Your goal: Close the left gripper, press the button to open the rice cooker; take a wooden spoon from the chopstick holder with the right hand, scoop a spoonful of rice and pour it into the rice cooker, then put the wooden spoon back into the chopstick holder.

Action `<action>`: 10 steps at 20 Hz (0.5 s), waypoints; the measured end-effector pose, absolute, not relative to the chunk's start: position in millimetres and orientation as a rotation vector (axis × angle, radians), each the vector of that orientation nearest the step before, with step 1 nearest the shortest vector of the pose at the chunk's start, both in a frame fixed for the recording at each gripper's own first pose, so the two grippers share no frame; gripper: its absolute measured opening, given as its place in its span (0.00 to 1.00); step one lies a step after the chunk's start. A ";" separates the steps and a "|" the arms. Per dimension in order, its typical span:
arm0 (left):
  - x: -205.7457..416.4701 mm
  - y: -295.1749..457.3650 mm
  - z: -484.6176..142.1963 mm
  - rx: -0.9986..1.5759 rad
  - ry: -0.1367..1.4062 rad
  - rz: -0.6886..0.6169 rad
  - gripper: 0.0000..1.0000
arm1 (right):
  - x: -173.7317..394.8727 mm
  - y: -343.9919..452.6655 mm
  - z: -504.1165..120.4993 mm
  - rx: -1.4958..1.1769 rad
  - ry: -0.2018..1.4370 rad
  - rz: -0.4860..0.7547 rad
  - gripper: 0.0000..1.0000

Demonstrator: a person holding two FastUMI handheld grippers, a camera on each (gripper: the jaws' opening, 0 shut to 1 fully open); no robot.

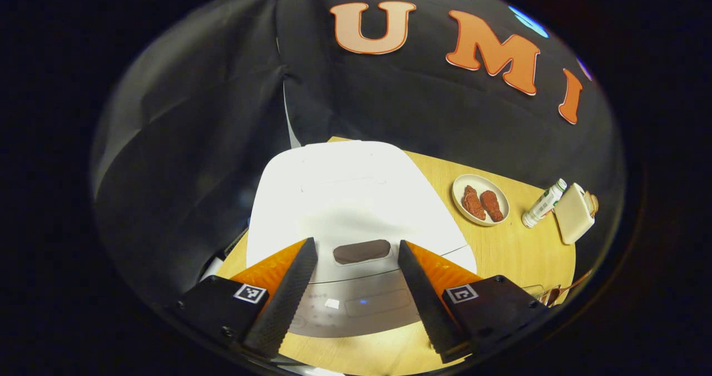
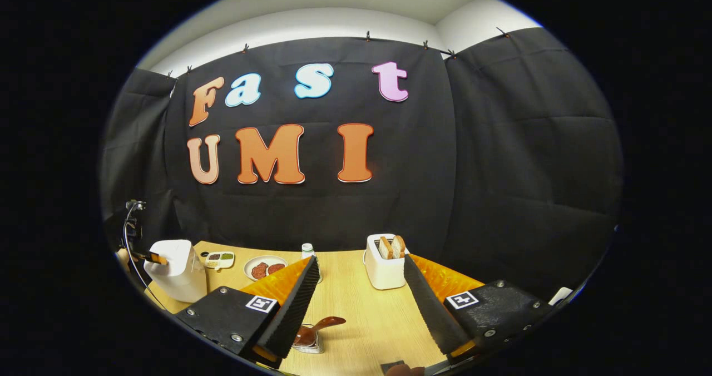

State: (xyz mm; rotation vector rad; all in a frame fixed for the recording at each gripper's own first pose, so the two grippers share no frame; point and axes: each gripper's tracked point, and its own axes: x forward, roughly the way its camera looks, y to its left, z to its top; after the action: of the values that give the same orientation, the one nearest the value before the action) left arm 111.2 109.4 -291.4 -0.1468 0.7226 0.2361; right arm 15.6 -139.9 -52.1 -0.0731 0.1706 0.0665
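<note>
both grippers spread wide, rice cooker lid down

in the left gripper view the left gripper (image 1: 357,253) hangs released over the white rice cooker (image 1: 350,198), which sits at the table's (image 1: 517,253) left edge, its dark button (image 1: 361,251) between the fingers. in the right gripper view the right gripper (image 2: 361,270) is released too, holding nothing; a wooden spoon (image 2: 322,326) stands in a clear holder (image 2: 308,342) near the front edge, a toaster (image 2: 385,262) at the back.

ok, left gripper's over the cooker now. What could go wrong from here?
The left gripper is open and straddles the dark button on the rice cooker; if it stays open, pressing down may miss the button. The lid could swing up into the fingers. The plate sits close beside the cooker.
</note>
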 end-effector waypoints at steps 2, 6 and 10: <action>113.1 110.4 -291.7 -0.110 0.678 0.229 1.00 | 15.2 -140.2 -57.4 -0.072 0.181 0.069 0.95; 100.4 90.3 -289.9 -0.074 0.697 0.178 1.00 | 15.7 -141.2 -51.4 -0.083 0.171 0.067 0.95; 95.5 80.9 -236.7 -0.094 0.589 0.146 1.00 | 20.1 -141.3 -39.6 -0.091 0.147 0.068 0.95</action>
State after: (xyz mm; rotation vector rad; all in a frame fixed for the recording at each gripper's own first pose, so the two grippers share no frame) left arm 95.5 80.9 -236.7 -0.0945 0.5893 0.1461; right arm 20.1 -141.3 -39.6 -0.0910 0.1470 0.0681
